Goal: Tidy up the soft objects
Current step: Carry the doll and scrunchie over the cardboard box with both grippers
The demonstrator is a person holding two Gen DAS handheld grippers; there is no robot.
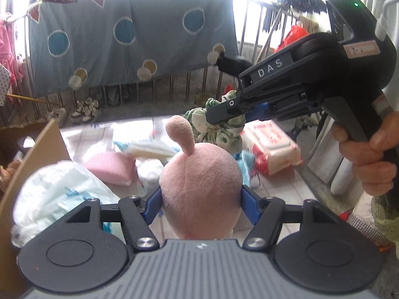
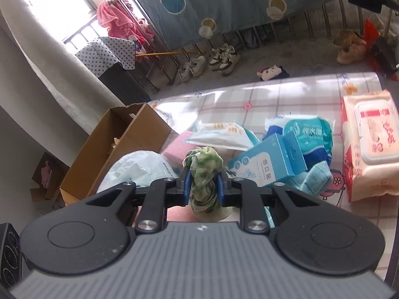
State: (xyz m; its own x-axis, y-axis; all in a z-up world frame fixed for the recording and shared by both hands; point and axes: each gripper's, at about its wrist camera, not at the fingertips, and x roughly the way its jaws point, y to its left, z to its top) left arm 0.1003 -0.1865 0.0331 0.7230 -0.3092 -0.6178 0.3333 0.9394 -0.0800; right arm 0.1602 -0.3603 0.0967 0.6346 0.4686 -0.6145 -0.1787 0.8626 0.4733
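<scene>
Above cluttered table [image 2: 286,94], left claw [image 1: 201,196] grips pink plush [image 1: 202,186], right claw [image 2: 203,186] green cloth [image 2: 204,172].

**Layout on and around the table**

Held between the fingers of the left gripper [image 1: 201,194]: a plush toy [image 1: 202,186]. Clamped in the right gripper [image 2: 204,182]: a bunched cloth [image 2: 204,174], raised above the table [image 2: 249,94]. At the table's left edge: a cardboard box [image 2: 119,149], with a plastic bag [image 2: 139,167] just beside it. Near the middle: a tissue pack [image 2: 219,134], a small box [image 2: 269,162] leaning on a wrapped pack [image 2: 311,134]. At the right edge: a wipes pack [image 2: 369,149]. Behind the table, on the floor: shoes [image 2: 212,62] beside a railing [image 2: 249,39], a blanket [image 2: 224,7] draped over it.
</scene>
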